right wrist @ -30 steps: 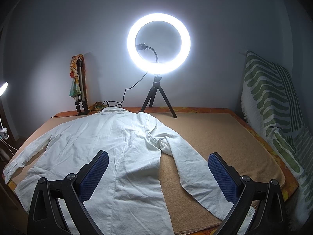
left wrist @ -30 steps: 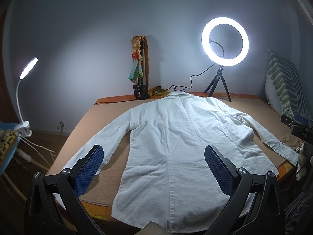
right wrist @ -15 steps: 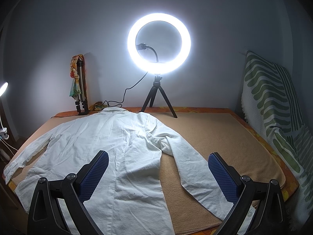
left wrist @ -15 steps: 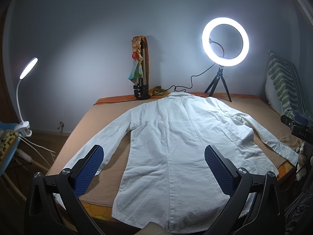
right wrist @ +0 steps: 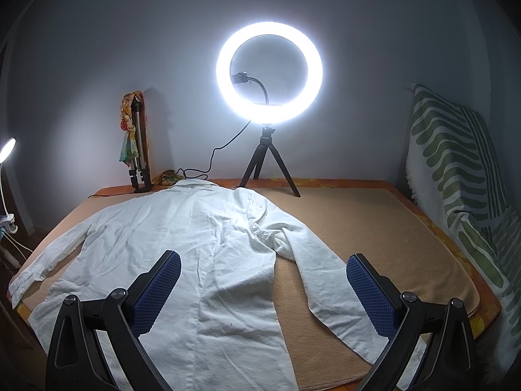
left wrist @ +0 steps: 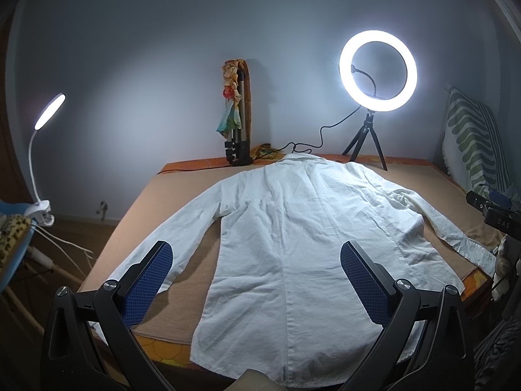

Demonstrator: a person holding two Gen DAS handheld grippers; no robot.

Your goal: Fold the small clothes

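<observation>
In the left wrist view, the left claw [left wrist: 255, 272] is held wide and empty above the near end of the bed [left wrist: 182, 182]. A white shirt [left wrist: 293, 247] is spread flat, back side up, with its collar at 12 o'clock by the wall and its hem at 6 o'clock, under the camera. The long axis is thus run from 6 to 12 o'clock, straight along the claw's line of sight. One sleeve [left wrist: 176, 231] is stretched toward 8 o'clock and passes under the left blue pad; the other is stretched toward 3 o'clock.

In the right wrist view, the right claw [right wrist: 263, 280] is likewise held wide with nothing in it. The shirt's body lies at 10 to 11 o'clock, while the right sleeve [right wrist: 325, 280] is laid from the shoulder down toward 5 o'clock, between the pads.

Each sleeve is judged nearer to the claw on its own side, so a sleeve fold inward would probably be begun from there.
</observation>
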